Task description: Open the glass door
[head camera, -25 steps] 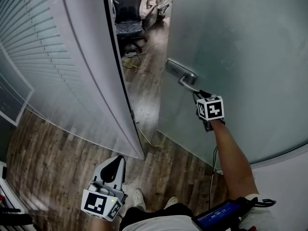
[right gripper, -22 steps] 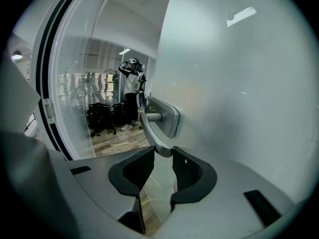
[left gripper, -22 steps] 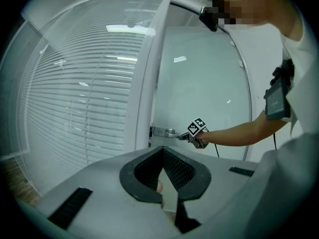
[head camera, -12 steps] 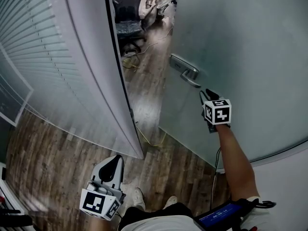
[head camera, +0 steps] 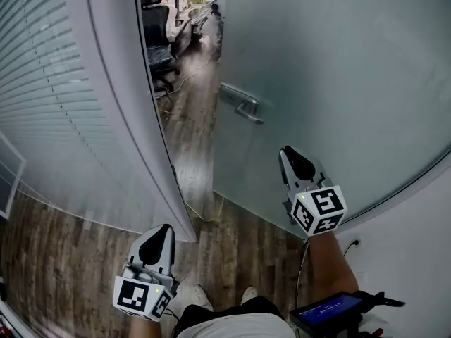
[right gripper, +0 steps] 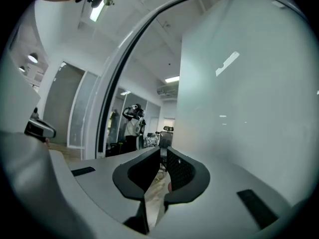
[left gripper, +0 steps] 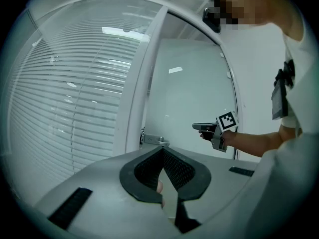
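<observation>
The frosted glass door (head camera: 331,83) stands ajar, its metal lever handle (head camera: 241,105) free of any grip. My right gripper (head camera: 288,156) hangs below and right of the handle, well apart from it. Its jaws have just been closing and now show only a thin slit, with nothing between them. In the right gripper view the door pane (right gripper: 249,93) fills the right side. My left gripper (head camera: 164,230) is low by the curved door frame (head camera: 151,139), shut and empty. Its view shows the handle (left gripper: 155,140) and the right gripper (left gripper: 198,127) beyond.
A blind-covered glass wall (head camera: 49,83) curves along the left. Through the gap are wooden floor, a black office chair (head camera: 156,37) and cables (head camera: 204,213). A white wall (head camera: 416,245) is at the right. A person (right gripper: 133,126) stands far inside the room.
My right gripper has drawn back from the lever handle toward me and sits lower in the head view. The handle has shifted left in the picture. The left gripper has barely moved.
</observation>
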